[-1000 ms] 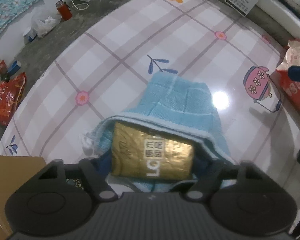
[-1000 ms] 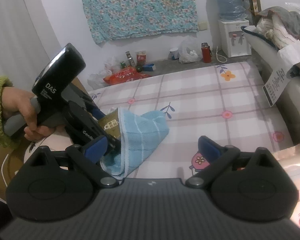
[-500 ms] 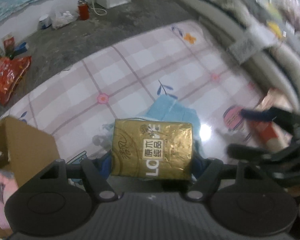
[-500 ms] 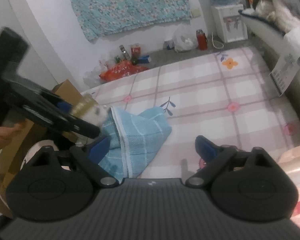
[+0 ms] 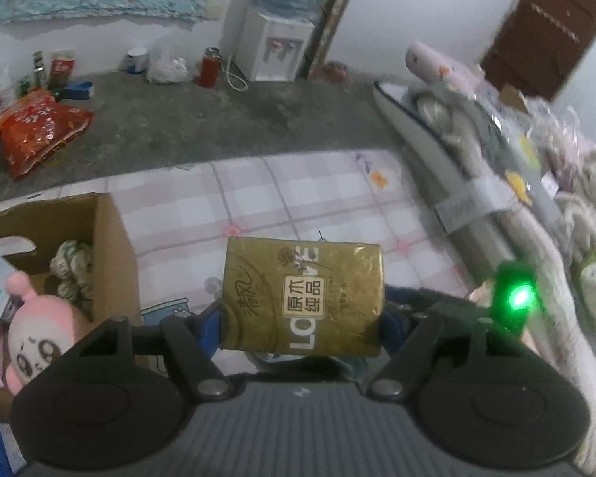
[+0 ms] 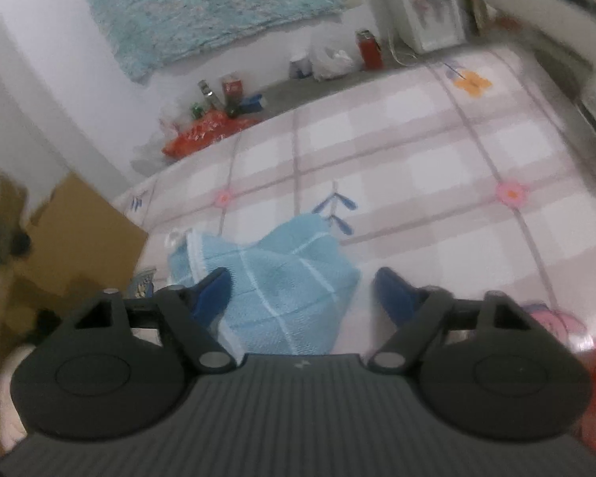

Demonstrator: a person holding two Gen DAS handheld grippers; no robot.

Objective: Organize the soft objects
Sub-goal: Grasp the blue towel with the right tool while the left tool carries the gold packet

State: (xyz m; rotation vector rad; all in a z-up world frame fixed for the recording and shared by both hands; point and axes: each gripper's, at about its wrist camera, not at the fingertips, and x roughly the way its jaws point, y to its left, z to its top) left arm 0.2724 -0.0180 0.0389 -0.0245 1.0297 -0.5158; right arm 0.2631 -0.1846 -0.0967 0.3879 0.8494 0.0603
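Note:
My left gripper (image 5: 302,318) is shut on a gold tissue pack (image 5: 302,298) and holds it in the air above the checked mat (image 5: 298,198). To its left an open cardboard box (image 5: 107,230) holds a pink plush toy (image 5: 31,334) and a knitted bundle (image 5: 69,266). In the right wrist view a crumpled light-blue towel (image 6: 282,278) lies on the mat between the fingers of my right gripper (image 6: 302,290). Its jaws are closing. The left finger (image 6: 212,292) is at the towel's edge and the right finger (image 6: 393,290) is still apart from it.
Rolled bedding and pillows (image 5: 496,167) line the mat's right side. On the concrete floor beyond stand a water dispenser (image 5: 274,47), a red flask (image 5: 208,67) and a red bag (image 5: 35,131). The box's brown side (image 6: 79,230) borders the mat on the left.
The left gripper lifted the gold pack off the towel and swung up and left, bringing the box into view. The right gripper moved down over the towel and its jaws narrowed.

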